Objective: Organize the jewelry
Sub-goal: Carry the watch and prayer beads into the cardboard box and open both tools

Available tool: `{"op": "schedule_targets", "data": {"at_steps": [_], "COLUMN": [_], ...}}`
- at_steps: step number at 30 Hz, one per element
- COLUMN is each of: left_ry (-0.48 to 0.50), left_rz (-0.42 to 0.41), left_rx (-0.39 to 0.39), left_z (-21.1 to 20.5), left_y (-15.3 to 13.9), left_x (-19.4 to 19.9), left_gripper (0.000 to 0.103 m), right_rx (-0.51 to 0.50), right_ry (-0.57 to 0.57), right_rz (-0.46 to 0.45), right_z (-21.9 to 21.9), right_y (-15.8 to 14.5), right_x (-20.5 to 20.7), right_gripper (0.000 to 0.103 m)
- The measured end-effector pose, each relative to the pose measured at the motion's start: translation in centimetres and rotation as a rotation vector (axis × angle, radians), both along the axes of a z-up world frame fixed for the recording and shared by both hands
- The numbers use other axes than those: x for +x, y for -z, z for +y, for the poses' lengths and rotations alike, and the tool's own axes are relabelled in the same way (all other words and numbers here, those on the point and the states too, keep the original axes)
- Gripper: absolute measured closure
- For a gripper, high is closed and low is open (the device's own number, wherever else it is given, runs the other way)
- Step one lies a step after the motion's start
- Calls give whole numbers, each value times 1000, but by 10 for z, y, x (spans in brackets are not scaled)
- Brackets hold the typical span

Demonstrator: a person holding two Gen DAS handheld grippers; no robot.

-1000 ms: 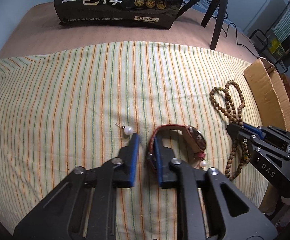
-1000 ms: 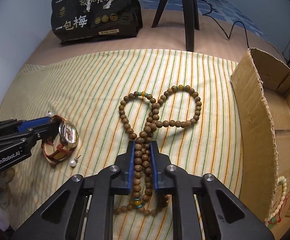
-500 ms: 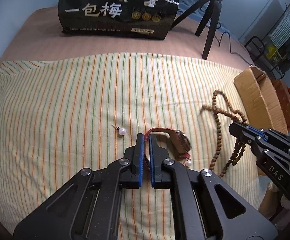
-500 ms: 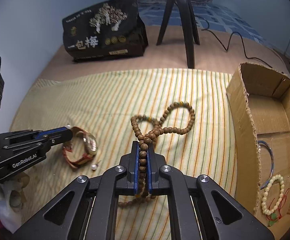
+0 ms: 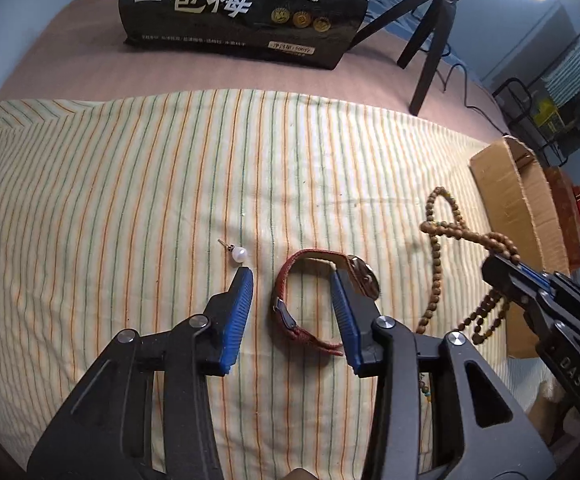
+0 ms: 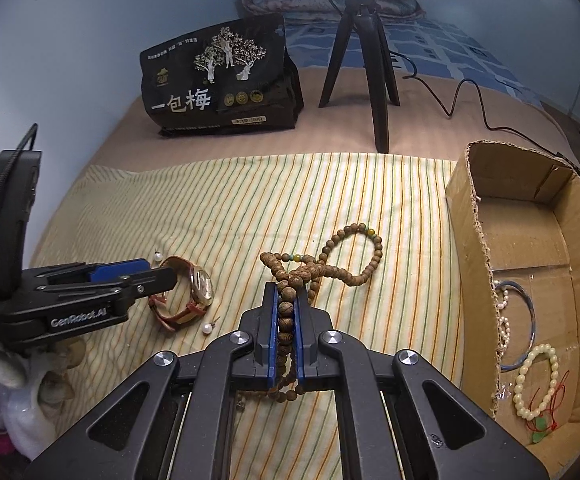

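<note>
A watch with a red-brown strap [image 5: 322, 292] lies on the striped cloth [image 5: 130, 184]. My left gripper [image 5: 292, 276] is open, its jaws spread around the strap's near loop, the right jaw beside the watch face. The watch also shows in the right wrist view [image 6: 194, 292]. My right gripper [image 6: 285, 296] is shut on a long string of wooden beads [image 6: 354, 256] and holds it lifted, its far loops trailing on the cloth; it also shows in the left wrist view [image 5: 442, 236]. A pearl earring [image 5: 239, 255] lies just beyond my left jaw; another [image 6: 208, 328] lies by the watch.
An open cardboard box [image 6: 530, 240] stands at the right and holds a white bead bracelet [image 6: 534, 380], a bangle [image 6: 526, 320] and a pearl string. A black snack bag [image 6: 218, 80] and a tripod [image 6: 370, 72] stand at the back.
My left gripper, shut on the watch strap half a second ago, has opened wide. My right gripper has lifted the wooden beads higher and drawn back, gathering the loops.
</note>
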State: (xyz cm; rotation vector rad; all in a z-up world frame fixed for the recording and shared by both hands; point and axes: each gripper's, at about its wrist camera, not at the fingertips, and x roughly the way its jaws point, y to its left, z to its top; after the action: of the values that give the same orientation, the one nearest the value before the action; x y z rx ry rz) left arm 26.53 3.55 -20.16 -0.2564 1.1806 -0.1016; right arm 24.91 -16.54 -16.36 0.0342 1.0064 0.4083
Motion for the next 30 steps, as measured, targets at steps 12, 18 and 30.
{"op": "schedule_targets", "data": {"at_steps": [12,18,30], "left_ry": [16,14,34], "left_rz": [-31,-73,-215], "left_rx": [92,62,-24], "left_z": [-11,-11,-29], "left_y": [13,-6,-70], "left_x": [4,-2,-27], "left_gripper": [98,98,98], "right_rx": [-7,8,45], "right_ry": [3,3,3], "right_rz": [-9,-30,-124], "right_z": [-3,-5,-13], "right_y": [-1,-12,-57], "right_x": [2,-3,-23], "right_gripper": [98,98,98]}}
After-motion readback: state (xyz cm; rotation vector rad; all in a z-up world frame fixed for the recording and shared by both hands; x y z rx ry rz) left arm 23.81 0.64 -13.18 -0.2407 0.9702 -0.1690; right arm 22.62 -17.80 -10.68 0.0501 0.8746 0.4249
